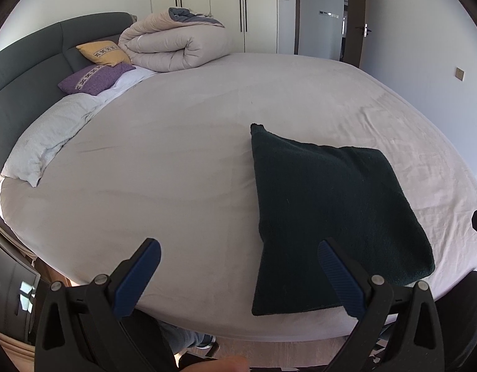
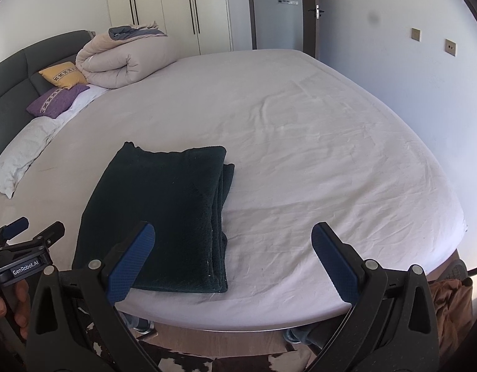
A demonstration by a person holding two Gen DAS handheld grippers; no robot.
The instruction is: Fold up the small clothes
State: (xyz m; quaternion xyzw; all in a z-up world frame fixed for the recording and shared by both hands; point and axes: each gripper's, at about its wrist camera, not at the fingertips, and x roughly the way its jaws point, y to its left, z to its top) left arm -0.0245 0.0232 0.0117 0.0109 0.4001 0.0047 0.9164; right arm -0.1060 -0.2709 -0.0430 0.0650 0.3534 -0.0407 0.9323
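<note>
Dark green cloth (image 2: 164, 214), folded (layered), bed edge

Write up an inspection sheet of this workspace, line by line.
Surface: bed sheet, pale, lightly wrinkled.
Job's things: dark green garment lies folded near the bed's front edge, layers stacked along its right side.
Clutter: rolled duvet, yellow cushion, purple cushion and white pillow by the headboard.
Grippers: left gripper and right gripper both open, holding nothing.
Cables: nothing seen.
Surroundings: wardrobe, door, wall plates.
</note>
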